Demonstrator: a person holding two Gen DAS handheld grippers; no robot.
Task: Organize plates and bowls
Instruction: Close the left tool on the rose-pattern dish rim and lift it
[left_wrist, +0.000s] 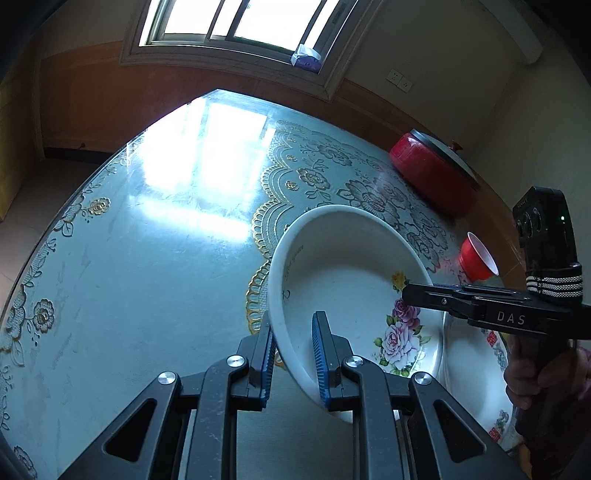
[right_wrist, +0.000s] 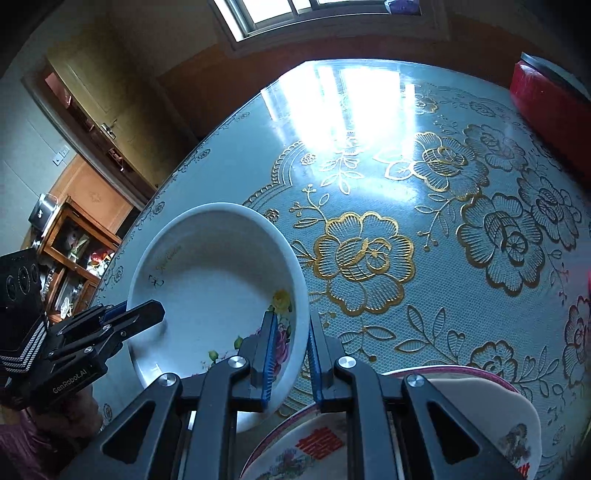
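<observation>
Bright window above wood-panelled wall, glare on table

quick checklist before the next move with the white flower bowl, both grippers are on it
1. Left gripper straddles the white bowl rim: ok.
2. Right gripper straddles the opposite rim: ok.
3. Pads pressed firmly on the rim: cannot tell.
4. Bowl level: not ok, it tilts.
5. Plate below the bowl ready to stack on: ok.
6. Red cup apart from the bowl: ok.
</observation>
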